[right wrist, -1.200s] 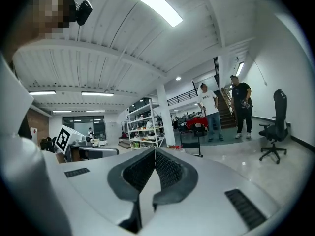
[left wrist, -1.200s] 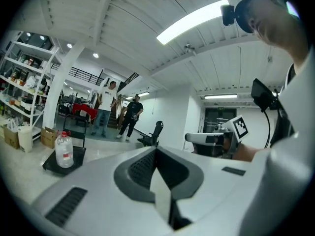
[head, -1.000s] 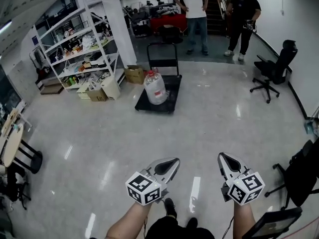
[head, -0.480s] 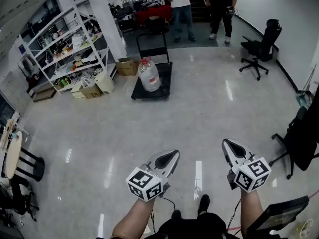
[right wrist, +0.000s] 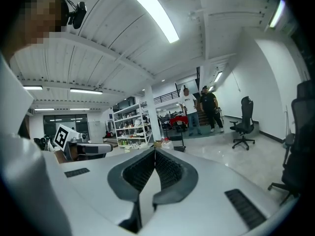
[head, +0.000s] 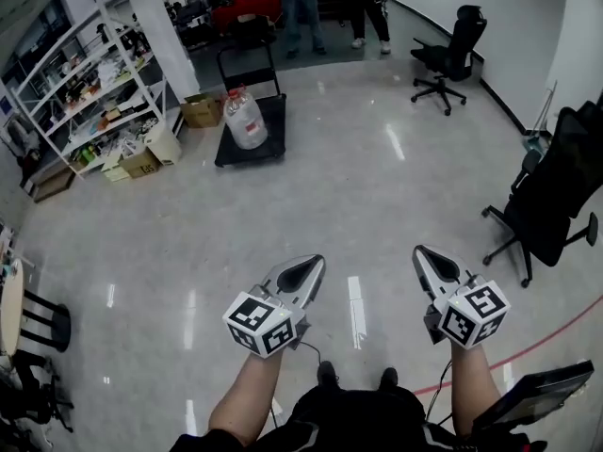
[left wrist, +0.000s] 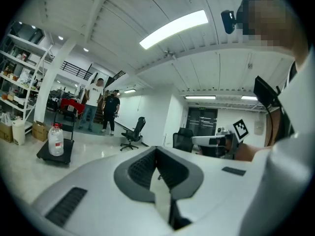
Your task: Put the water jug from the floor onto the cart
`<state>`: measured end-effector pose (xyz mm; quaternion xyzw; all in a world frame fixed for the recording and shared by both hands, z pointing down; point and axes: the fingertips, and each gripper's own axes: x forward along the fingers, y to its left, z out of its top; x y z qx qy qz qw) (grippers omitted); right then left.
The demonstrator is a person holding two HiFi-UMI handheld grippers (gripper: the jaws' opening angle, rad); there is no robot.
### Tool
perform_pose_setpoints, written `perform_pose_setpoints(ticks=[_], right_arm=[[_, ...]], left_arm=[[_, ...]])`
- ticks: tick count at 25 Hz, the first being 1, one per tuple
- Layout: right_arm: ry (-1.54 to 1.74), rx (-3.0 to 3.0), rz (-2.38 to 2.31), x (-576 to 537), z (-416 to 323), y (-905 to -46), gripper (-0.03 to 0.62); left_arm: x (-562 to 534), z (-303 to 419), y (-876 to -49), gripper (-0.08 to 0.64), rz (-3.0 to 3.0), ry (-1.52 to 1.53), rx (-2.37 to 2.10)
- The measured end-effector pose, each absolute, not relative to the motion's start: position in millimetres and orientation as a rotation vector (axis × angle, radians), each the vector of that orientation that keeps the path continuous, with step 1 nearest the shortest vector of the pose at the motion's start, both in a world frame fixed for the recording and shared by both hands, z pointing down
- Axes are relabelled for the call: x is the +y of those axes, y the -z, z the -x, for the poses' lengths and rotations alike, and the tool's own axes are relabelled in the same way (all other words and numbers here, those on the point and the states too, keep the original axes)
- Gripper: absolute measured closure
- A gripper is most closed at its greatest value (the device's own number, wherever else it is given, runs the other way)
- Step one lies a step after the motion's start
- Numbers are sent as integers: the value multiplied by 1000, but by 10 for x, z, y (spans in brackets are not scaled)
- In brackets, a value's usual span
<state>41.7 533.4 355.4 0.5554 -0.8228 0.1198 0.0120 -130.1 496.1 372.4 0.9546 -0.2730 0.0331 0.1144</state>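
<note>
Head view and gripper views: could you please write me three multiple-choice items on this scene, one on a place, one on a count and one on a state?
1. Where is the water jug? A on the bare floor; B on the black cart; C on the shelves.
2. How many people stand beyond the cart? A one; B two; C four.
3. How are the left gripper and right gripper? A both shut, empty; B both wide open; C both shut on the jug.
Answers: 1 B, the jug stands upright on the cart's deck. 2 B, two pairs of legs show behind it. 3 A, each gripper view shows jaws together with nothing between.
</note>
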Motion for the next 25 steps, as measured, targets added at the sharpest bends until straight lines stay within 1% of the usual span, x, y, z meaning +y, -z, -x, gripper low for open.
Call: perform_pose_setpoints(ticks=[9, 14, 19, 25], right_arm=[[-330, -2615, -1659, 5897, -955, -3460, 589], [-298, -2610, -1670, 5944, -1186, -3383, 589], [-307, -2596, -1712, 5917, -1200, -3330, 589], [-283, -2609, -1711, 5903, -909, -3211, 589]], left_arm=[[5557, 683, -3581, 558, -2790, -108, -856], [5683, 482, -3507, 558, -2797, -111, -874], [5712, 442, -3406, 558, -2831, -120, -835], [5689, 707, -3235, 558, -2880, -93, -854]])
